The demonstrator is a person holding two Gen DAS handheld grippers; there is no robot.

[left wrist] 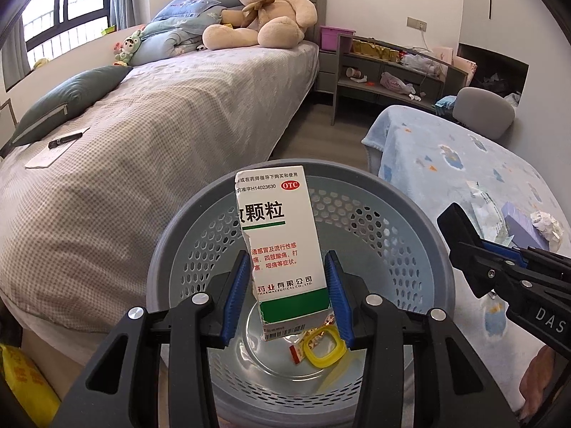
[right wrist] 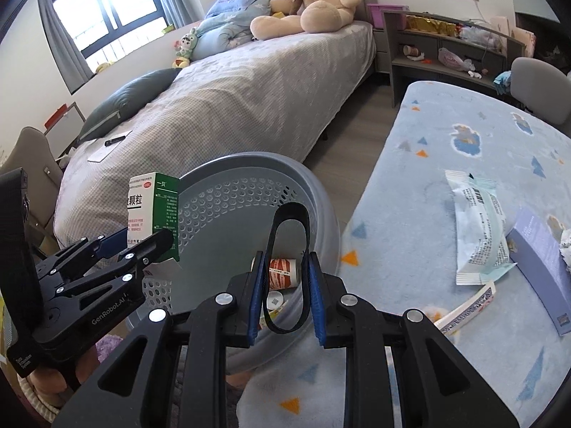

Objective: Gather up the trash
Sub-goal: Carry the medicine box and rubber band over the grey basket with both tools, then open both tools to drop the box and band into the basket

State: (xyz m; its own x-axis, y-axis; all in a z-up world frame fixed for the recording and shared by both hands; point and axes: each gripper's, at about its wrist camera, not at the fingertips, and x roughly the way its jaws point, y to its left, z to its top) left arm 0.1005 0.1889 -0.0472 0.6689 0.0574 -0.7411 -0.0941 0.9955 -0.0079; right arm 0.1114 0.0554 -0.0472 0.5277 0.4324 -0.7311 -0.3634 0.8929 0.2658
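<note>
The medicine box (left wrist: 282,246), torn along one edge, stands upright with its long axis vertical, directly above the open mouth of the grey perforated basket (left wrist: 421,210). The drop path is straight down; nothing lies between box and basket floor. The left gripper (left wrist: 289,296) is closed on the box's lower half, blue pads pressing its two narrow sides.

The black band (right wrist: 287,267), a flattened loop with its long axis running away from the camera, is pinched between the pads of the right gripper (right wrist: 287,299), jaws nearly together. It appears to sit over the basket's near rim rather than its centre, though the fisheye view makes this uncertain. The left gripper is judged the better placed for release.

Inside the basket lie a yellow ring (left wrist: 324,351), a small wrapper (left wrist: 298,353) and a paper cup (right wrist: 283,273).

Uncollected items rest well apart from both grippers on the blue blanket covering the desk (right wrist: 464,125): a white sachet (right wrist: 476,235), a lilac box (right wrist: 546,264), a flat carton (right wrist: 467,308) and a crumpled paper (left wrist: 547,230).
</note>
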